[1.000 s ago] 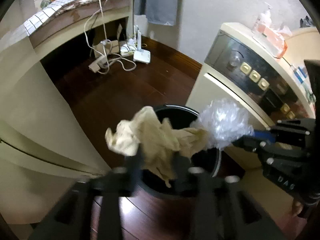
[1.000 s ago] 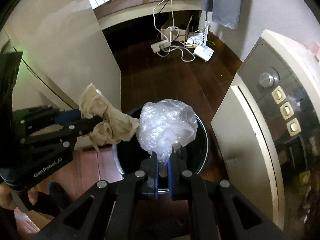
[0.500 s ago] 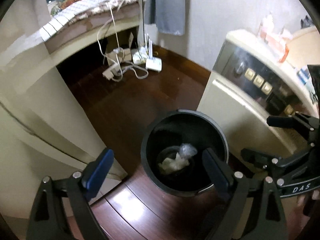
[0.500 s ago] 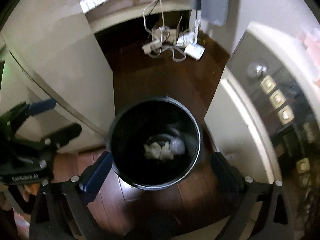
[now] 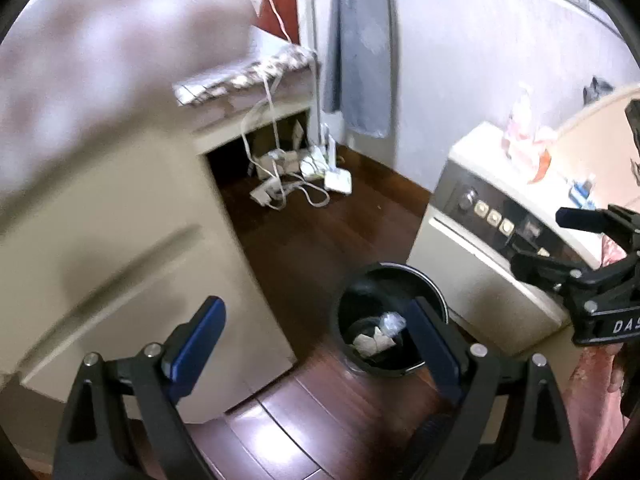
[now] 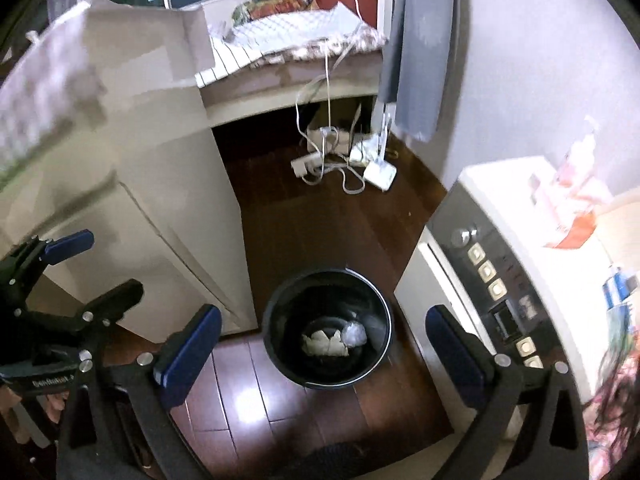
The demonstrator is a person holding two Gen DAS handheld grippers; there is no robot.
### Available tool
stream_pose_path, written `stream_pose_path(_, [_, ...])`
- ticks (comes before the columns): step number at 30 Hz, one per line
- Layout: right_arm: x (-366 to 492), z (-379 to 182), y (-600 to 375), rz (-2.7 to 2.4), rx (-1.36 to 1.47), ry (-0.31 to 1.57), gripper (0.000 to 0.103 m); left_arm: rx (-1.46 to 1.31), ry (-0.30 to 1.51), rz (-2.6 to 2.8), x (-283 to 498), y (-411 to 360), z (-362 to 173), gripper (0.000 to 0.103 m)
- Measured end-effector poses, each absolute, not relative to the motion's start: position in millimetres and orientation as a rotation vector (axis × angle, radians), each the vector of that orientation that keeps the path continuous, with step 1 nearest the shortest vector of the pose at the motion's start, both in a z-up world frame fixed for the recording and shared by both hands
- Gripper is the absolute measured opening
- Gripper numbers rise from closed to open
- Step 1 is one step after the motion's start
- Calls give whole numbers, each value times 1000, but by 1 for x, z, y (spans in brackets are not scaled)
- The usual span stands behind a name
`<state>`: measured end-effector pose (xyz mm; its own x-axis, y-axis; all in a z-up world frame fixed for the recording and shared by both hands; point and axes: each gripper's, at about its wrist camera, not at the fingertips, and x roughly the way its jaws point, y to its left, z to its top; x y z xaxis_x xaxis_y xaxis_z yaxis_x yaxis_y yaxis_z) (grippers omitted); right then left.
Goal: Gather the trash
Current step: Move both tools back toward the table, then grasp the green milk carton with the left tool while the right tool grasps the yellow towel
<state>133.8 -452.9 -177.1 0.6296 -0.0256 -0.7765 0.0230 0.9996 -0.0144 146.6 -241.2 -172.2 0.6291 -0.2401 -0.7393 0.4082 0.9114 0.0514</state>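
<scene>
Trash is lying at the bottom of the black bin (image 6: 326, 330): a crumpled beige paper (image 6: 322, 344) and a wad of clear plastic (image 6: 354, 335), touching each other. The bin is standing on the dark wooden floor (image 6: 320, 216), between a cream cabinet (image 6: 160, 200) and a cream appliance (image 6: 516, 280) with a dark button panel. Both grippers are being held above the bin, pointing down at it. The left gripper (image 5: 316, 332) is being kept with its blue-padded fingers (image 5: 200, 332) spread wide, nothing between them. The right gripper (image 6: 324, 340) is likewise being held spread and empty. White cables (image 6: 328, 160) are lying on the floor farther back.
</scene>
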Motion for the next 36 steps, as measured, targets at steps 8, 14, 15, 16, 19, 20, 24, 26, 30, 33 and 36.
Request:
stream_pose_path(8, [109, -108, -391, 6, -70, 794, 103, 176, 721, -284, 122, -175, -117, 93])
stream_pose_path(14, [98, -64, -334, 76, -108, 717, 103, 123, 657, -206, 102, -125, -82, 93])
stream_pose_path(15, [97, -58, -326, 88, -112, 703, 103, 115, 644, -188, 99, -116, -75, 93])
stream_pose_path(16, [97, -48, -314, 107, -116, 683, 103, 106, 636, -178, 99, -111, -70, 93])
stream_pose_path(19, [99, -21, -283, 148, -122, 621, 103, 76, 596, -137, 93, -86, -51, 94])
stream_pose_path(20, [101, -12, -273, 163, -119, 603, 103, 67, 579, -122, 92, -77, -45, 94])
stream_pose_path(24, [114, 12, -236, 252, -79, 550, 103, 45, 499, -30, 92, -43, -22, 94])
stream_pose_path(26, [122, 19, -220, 269, -95, 543, 103, 26, 496, -19, 101, -31, -16, 94])
stream_pose_path(30, [139, 30, -224, 213, -54, 542, 103, -6, 493, 2, 132, -23, -8, 93])
stream_pose_path(33, [151, 31, -235, 181, -33, 548, 103, -18, 501, 27, 148, -19, -11, 93])
stream_pose_path(36, [161, 27, -243, 164, -35, 560, 103, -58, 506, 43, 169, -10, -11, 91])
